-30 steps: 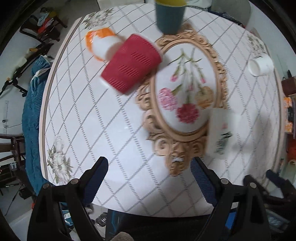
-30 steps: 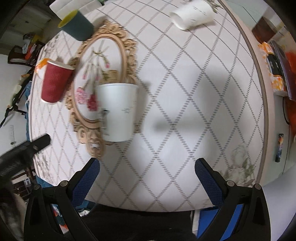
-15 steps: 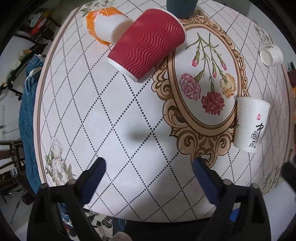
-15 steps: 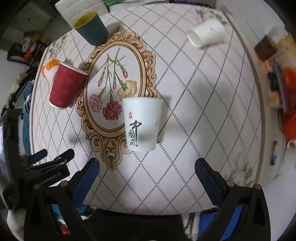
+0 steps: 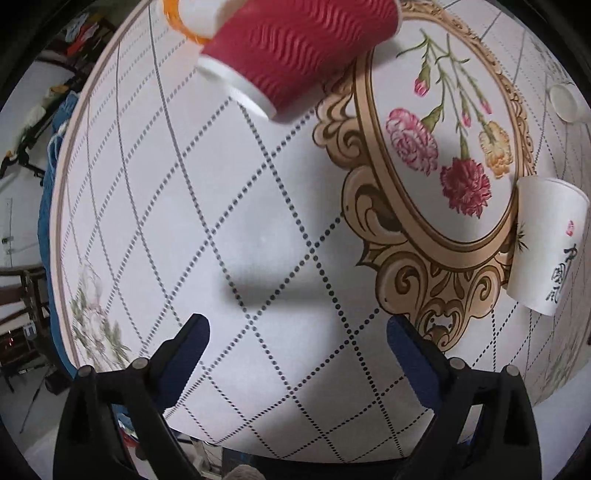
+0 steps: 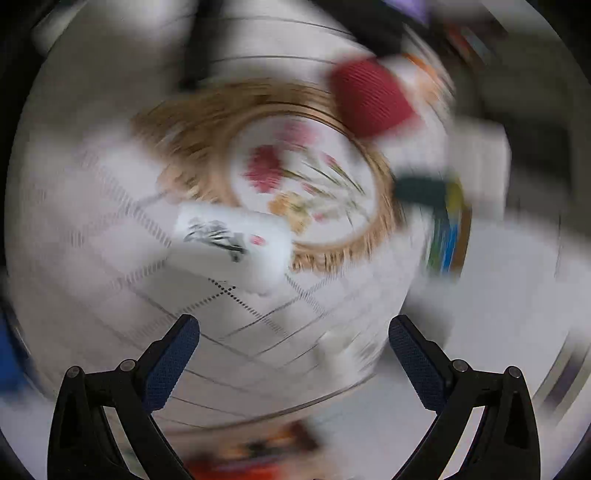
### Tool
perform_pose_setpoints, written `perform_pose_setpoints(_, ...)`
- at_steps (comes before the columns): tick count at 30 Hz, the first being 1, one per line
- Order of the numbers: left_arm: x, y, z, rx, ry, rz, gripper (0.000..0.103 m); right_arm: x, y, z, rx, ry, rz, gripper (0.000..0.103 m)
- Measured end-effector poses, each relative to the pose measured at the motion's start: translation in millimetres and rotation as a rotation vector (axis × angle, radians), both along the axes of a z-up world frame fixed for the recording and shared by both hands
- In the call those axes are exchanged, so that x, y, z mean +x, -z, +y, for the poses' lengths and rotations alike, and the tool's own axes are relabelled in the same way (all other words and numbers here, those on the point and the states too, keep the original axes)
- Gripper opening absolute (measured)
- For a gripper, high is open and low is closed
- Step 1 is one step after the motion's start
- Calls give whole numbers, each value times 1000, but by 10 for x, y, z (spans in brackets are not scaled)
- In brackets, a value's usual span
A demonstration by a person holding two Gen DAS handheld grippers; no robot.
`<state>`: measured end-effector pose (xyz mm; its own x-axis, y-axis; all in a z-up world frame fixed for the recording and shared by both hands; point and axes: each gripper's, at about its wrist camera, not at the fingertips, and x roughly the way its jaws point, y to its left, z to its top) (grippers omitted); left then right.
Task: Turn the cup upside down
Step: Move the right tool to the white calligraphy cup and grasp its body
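A red ribbed paper cup (image 5: 295, 51) stands on the patterned table (image 5: 184, 206), far ahead of my open, empty left gripper (image 5: 297, 332). A white paper cup with black calligraphy (image 5: 546, 243) stands at the right edge of the left wrist view. The right wrist view is heavily blurred by rotation; the white cup (image 6: 229, 243) shows ahead and left of centre, the red cup (image 6: 373, 96) further away. My right gripper (image 6: 293, 332) is open and empty, short of the white cup.
An orange and white cup (image 5: 184, 18) lies beside the red cup. A small white cup (image 5: 565, 99) lies at the far right. A dark teal cup (image 6: 424, 188) shows blurred in the right wrist view. The table edge (image 5: 62, 184) runs along the left.
My left gripper has moved forward and lower over the table; the red cup looms larger. My right gripper has swung round sharply, so its view is rotated and blurred.
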<state>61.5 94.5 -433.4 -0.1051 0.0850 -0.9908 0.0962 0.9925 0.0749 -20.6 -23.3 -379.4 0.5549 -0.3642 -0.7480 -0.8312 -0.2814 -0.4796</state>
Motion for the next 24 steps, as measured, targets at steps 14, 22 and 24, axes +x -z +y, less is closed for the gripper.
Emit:
perform_pose_setpoints(14,-222,393,187,-12,-129,29,99,-270,723,-540,-405,-1030,230,103)
perform_pose_setpoints(22,-295,359,285,-10,-169,27,99,-161,950,-692,-449,-1126,280,103)
perform_pose_setpoints(24,-254,358,323,-9,-173,28,99,-114,975,-699,-447,-1126,288,103)
